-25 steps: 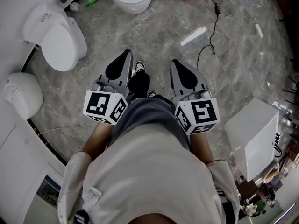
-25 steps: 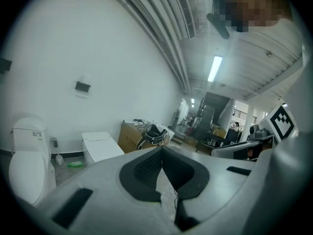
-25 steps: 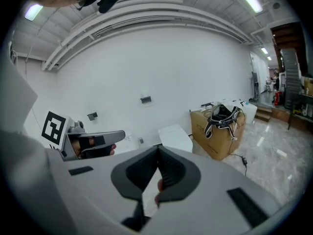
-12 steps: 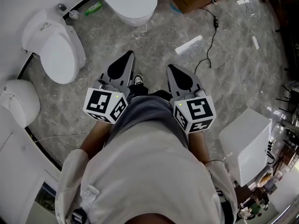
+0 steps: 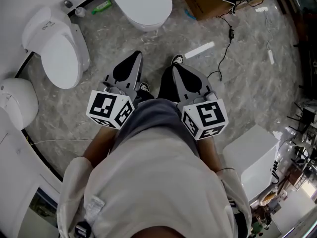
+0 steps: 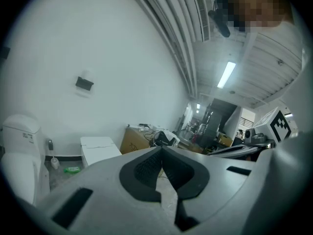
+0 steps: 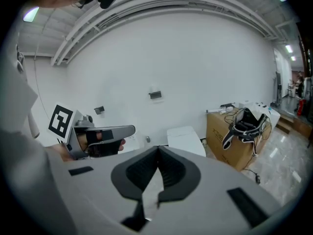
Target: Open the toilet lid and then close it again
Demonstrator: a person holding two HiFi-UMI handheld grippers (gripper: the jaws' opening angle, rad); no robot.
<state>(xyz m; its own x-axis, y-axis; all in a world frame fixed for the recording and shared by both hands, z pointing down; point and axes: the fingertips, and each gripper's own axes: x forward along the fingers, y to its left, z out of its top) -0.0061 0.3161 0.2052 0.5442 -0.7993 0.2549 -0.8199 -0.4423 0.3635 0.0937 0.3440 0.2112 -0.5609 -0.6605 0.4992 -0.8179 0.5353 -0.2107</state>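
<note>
The white oval toilet (image 5: 58, 46), lid down, stands on the grey marbled floor (image 5: 242, 68) at ten o'clock from me. A second white toilet (image 5: 141, 1) sits at twelve (I cannot tell which is mine to open). My left gripper (image 5: 134, 56) points toward eleven, fingers pressed together on nothing. My right gripper (image 5: 174, 67), just beside it, is likewise closed and empty. Both are well apart from either lid.

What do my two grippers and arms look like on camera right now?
Both the left gripper and right gripper are grey tapering wedges with black ribbed pads inside the jaws. Each carries a white cube with black square markers: left cube, right cube. No cables show on them. The person wears a pale top with sleeves ending near the elbows.
</note>
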